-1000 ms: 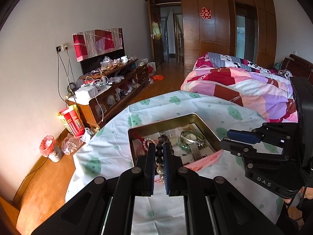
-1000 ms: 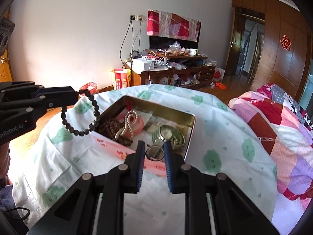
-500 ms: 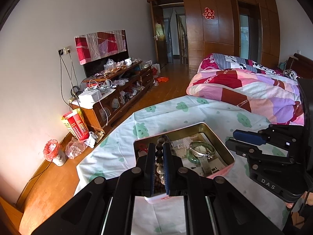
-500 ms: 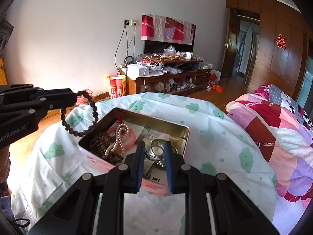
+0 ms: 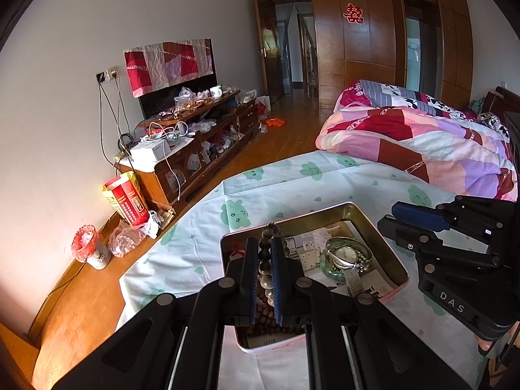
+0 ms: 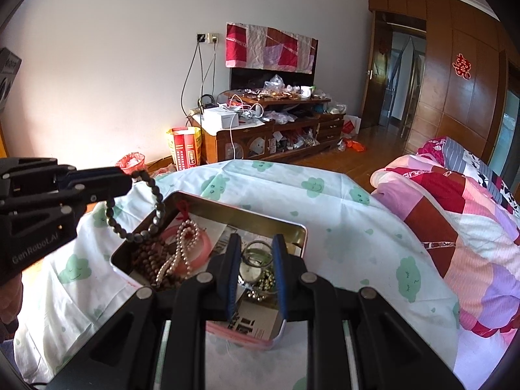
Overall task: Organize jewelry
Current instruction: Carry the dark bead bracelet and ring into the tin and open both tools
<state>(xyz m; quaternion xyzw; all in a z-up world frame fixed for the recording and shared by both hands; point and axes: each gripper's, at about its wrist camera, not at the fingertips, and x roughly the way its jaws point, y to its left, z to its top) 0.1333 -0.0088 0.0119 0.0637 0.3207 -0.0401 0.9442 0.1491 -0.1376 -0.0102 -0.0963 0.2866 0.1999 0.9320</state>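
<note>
A metal tin [image 5: 395, 265] [image 6: 294, 224] sits on the cloud-print cloth and holds jewelry: a brown bead string [image 6: 148, 258], a pearl strand [image 6: 182, 247], a pink bangle [image 6: 201, 248], a green bangle [image 5: 326, 265] and a watch [image 5: 344, 255] [image 6: 247, 271]. My left gripper [image 5: 262, 247] [image 6: 125, 183] is shut on a dark bead bracelet [image 5: 265, 256] [image 6: 149, 208], which hangs over the tin's left end. My right gripper [image 6: 255, 243] [image 5: 388, 216] is open and empty, its fingers on either side of the watch and green bangle, just above them.
The tin stands on a table covered by a white cloth [image 6: 341, 214]. A bed with a patchwork quilt [image 5: 422, 143] lies to the right. A cluttered wooden TV cabinet [image 6: 276, 133], a red box [image 5: 125, 198] and a small bin [image 5: 86, 247] stand by the wall.
Both grippers have come closer to the tin and lower. The left one carried the dark bead bracelet over the tin's left end. The right one now straddles the watch.
</note>
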